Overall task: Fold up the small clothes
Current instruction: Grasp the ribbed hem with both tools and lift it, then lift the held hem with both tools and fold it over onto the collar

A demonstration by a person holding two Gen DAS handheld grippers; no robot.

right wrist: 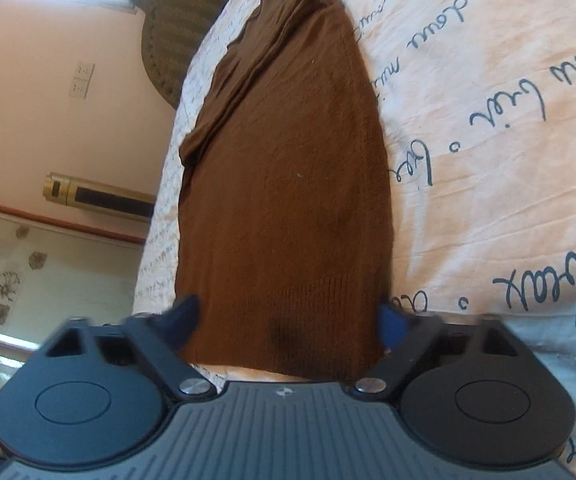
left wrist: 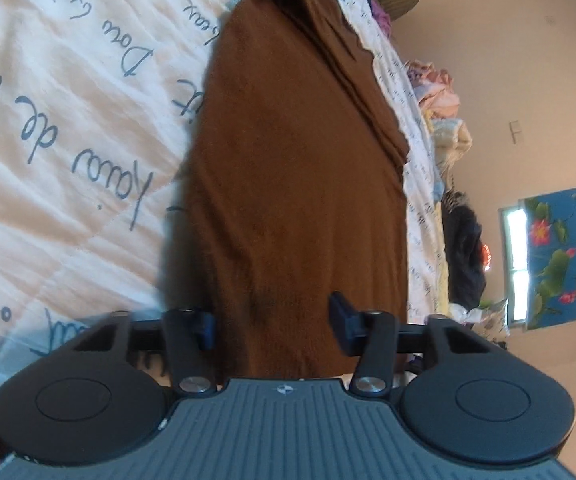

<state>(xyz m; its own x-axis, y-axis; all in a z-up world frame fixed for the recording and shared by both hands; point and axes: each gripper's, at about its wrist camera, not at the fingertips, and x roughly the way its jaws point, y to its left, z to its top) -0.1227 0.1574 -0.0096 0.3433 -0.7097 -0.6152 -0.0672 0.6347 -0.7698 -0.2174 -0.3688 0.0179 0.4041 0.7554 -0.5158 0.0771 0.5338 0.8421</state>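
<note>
A: Your left gripper [left wrist: 273, 326] and right gripper [right wrist: 288, 322] each see the brown garment [left wrist: 288, 184] from their own side. What does each view give you that the other doesn't?

B: The left wrist view has a pile of clothes [left wrist: 444, 120] past the garment's right edge, then a floral picture [left wrist: 564, 256] on the wall. The right wrist view has a wicker chair back [right wrist: 167, 32], a wall socket [right wrist: 81, 80] and a gold-and-black tube [right wrist: 95, 196], all left of the garment.

A: Where's the garment lying?

B: Flat on the bed, on the quilt [left wrist: 67, 120]. In both views its long axis runs straight away from your fingers: near hem at the fingers, far end narrowing at the top.

A: Any folds?

B: One sleeve is folded along the garment's long edge, on its right side in the left view and its left side in the right view, bunched in ridges.

A: Materials?

B: The garment is fine brown knit, with a ribbed hem [right wrist: 288, 300] in the right view. The quilt is cream cotton, creased, stitched in diamonds, with dark cursive script printed on it.

A: And your fingers?

B: Both pairs stand about half open. The hem lies between the blue pads [left wrist: 207, 330] of each pair. The left pair looks short of a grip. The right pair sits at the cloth's edges; I can't tell if it's pinching.
</note>
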